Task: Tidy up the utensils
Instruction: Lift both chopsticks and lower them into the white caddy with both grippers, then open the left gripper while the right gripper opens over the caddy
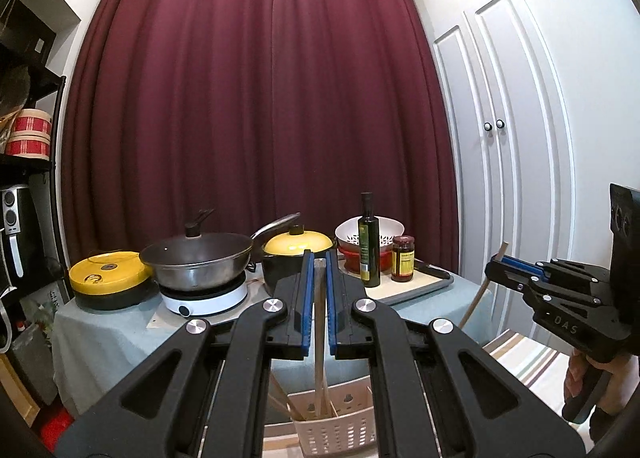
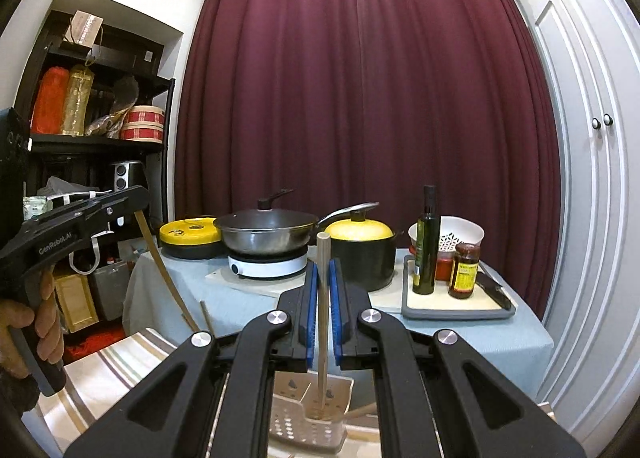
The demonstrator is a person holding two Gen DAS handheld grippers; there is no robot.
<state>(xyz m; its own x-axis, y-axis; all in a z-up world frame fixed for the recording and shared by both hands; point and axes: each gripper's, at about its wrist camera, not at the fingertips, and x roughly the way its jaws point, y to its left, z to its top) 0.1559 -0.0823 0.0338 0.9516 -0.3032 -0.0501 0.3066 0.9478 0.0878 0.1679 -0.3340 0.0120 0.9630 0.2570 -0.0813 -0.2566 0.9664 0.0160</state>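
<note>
chopsticks (image 1: 319, 322) stand upright, one clamped in each tongs, left (image 1: 317, 258) and right (image 2: 323, 270), directly above the slotted basket (image 2: 308, 424).

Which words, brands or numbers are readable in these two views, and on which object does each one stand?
"GenRobot.AI": side of the left gripper, right wrist view.
"DAS" (first letter unsure): side of the right gripper, left wrist view.
Red-lidded jar: yellow label, print too small to read.
Dark oil bottle: label too small to read.
Paper bag on the shelf: lettering blurred.
</note>
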